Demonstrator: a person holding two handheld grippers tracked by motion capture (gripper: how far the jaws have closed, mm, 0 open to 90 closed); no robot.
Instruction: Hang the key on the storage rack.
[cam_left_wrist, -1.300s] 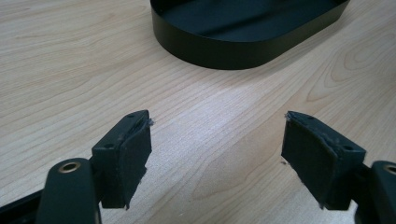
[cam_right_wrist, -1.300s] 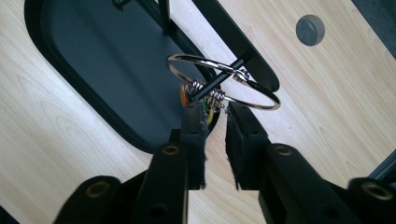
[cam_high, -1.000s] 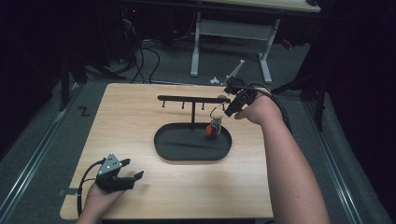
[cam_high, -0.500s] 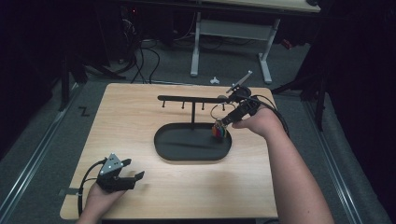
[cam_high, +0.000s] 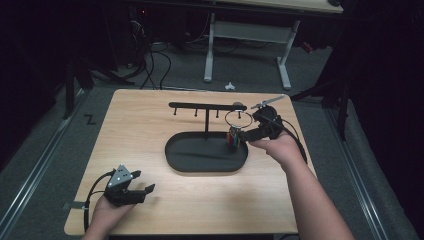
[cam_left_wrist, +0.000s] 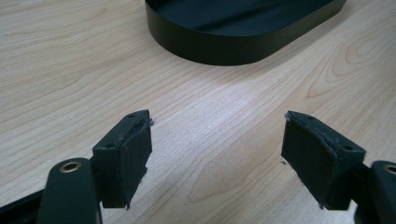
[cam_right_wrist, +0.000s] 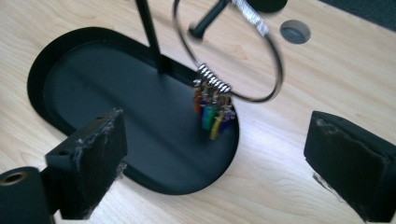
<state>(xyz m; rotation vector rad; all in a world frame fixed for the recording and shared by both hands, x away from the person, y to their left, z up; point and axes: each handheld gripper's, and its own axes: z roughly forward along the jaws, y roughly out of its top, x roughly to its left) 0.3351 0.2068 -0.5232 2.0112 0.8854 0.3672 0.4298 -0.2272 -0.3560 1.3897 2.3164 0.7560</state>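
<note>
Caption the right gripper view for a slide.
Open right gripper facing a key ring hung on the stand's peg above the black tray.

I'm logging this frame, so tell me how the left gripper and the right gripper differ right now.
The left gripper sits low at the table's near-left corner, short of the black tray; the right gripper is raised at the tray's far-right end. Nothing lies between the left one's jaws, while the right one's jaws flank a key ring hanging on the stand. Both are open.
</note>
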